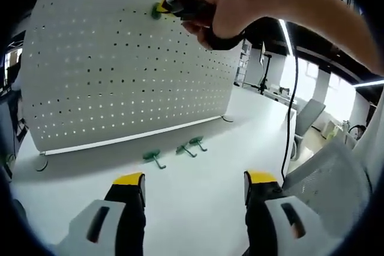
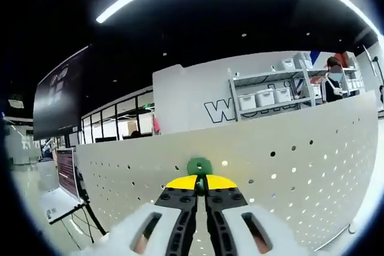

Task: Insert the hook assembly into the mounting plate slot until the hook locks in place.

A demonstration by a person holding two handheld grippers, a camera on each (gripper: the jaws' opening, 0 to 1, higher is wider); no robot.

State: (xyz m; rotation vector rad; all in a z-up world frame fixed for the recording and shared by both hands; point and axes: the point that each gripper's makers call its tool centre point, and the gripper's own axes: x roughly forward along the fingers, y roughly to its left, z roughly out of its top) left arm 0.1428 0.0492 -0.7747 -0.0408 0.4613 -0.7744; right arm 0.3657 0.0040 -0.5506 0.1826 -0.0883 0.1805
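Between the right gripper's (image 2: 201, 185) pressed-together fingers: green hook (image 2: 198, 166), pinched against the white pegboard (image 2: 312, 166) near its top edge. Ahead of the left gripper's (image 1: 195, 185) spread, empty fingers: three more green hooks (image 1: 175, 150) lying on the white surface (image 1: 198, 208) before the board.

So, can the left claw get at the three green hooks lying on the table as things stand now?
Probably yes. The left claw is open and holds nothing, and the three green hooks lie straight ahead on the bare white table, in front of the pegboard. Nothing stands between them. The right claw is busy up at the board's top.
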